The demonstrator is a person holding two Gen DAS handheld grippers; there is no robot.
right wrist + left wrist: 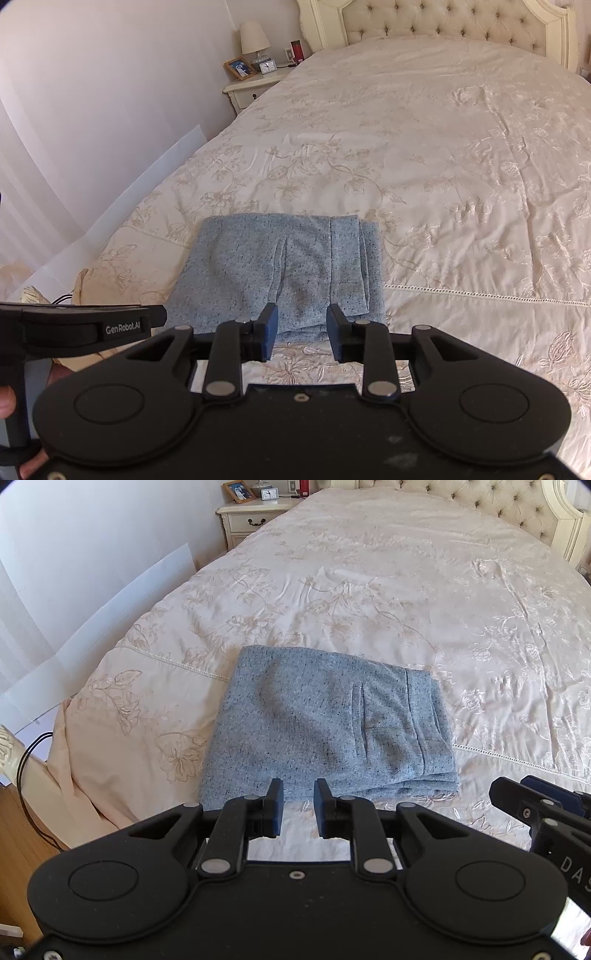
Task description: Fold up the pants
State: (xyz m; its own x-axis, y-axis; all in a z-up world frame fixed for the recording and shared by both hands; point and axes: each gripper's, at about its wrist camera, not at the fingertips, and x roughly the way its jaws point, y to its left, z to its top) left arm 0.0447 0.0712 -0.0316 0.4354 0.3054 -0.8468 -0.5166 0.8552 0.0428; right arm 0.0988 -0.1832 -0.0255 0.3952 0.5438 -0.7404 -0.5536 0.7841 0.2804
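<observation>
Pants (325,727) lie folded just beyond both open hand-held grippers.

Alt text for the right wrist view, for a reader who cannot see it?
Grey-blue pants lie folded in a compact rectangle on a cream floral bedspread, just beyond the open, empty right gripper. The left gripper shows at the left edge; a nightstand stands beside the headboard.

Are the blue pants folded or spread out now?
Folded: the blue pants lie as a compact rectangle on the bedspread, stacked layers visible at the edge.

Speckled blue-grey pants (325,723) lie folded (layered rectangle) on bedspread (406,590).
</observation>
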